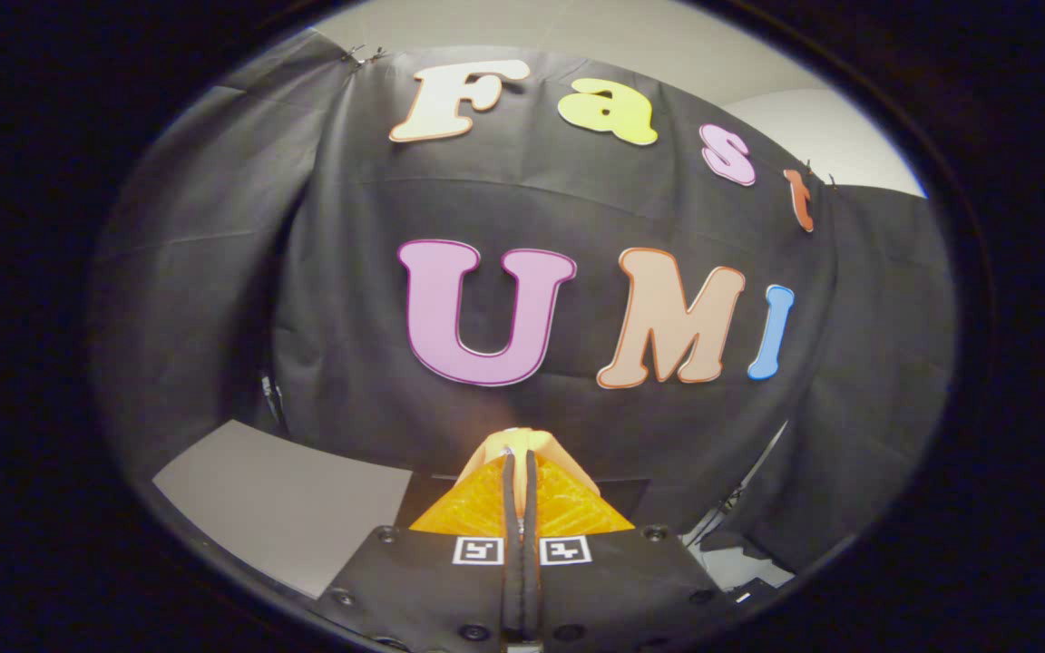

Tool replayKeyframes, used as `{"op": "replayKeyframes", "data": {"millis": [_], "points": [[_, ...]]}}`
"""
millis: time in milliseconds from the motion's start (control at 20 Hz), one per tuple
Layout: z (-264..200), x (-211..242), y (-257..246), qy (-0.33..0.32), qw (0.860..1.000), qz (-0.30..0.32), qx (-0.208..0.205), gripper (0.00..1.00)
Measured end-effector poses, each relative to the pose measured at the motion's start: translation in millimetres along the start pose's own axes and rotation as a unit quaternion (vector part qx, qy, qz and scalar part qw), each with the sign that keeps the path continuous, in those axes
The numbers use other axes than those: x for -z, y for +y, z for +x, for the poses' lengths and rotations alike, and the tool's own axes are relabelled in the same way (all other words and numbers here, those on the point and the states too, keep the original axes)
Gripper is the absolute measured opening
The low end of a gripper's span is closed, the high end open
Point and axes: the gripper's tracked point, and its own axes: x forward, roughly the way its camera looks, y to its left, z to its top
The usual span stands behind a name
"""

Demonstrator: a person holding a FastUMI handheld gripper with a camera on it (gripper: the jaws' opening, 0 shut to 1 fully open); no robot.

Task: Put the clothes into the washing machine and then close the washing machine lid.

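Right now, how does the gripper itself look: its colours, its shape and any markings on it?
The gripper has two orange, see-through fingers with a ribbed pattern that taper to pale tips. A black rubber strip lines the inner face of each finger. The fingers come out of a black body fastened with dark screws. Two small square black-and-white markers sit on the body, one at the base of each finger.

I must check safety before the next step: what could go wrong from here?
1. The tool is shut with its fingers pressed together and nothing visibly gripped; it must open before it can take any clothes.
2. It points at the booth wall, so it would have to be re-aimed first, perhaps near the grey panel.
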Motion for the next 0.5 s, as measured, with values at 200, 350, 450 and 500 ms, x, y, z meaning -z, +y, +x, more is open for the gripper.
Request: {"op": "replayKeyframes", "data": {"millis": [200,350,450,500], "points": [[19,20,-14,-0.001,1.000,0.002,0.008,0.00],[32,46,-18,0.001,1.000,0.008,0.006,0.00],[40,71,-18,0.010,1.000,0.012,0.002,0.00],[44,86,-19,0.020,1.000,0.010,0.004,0.00]]}}
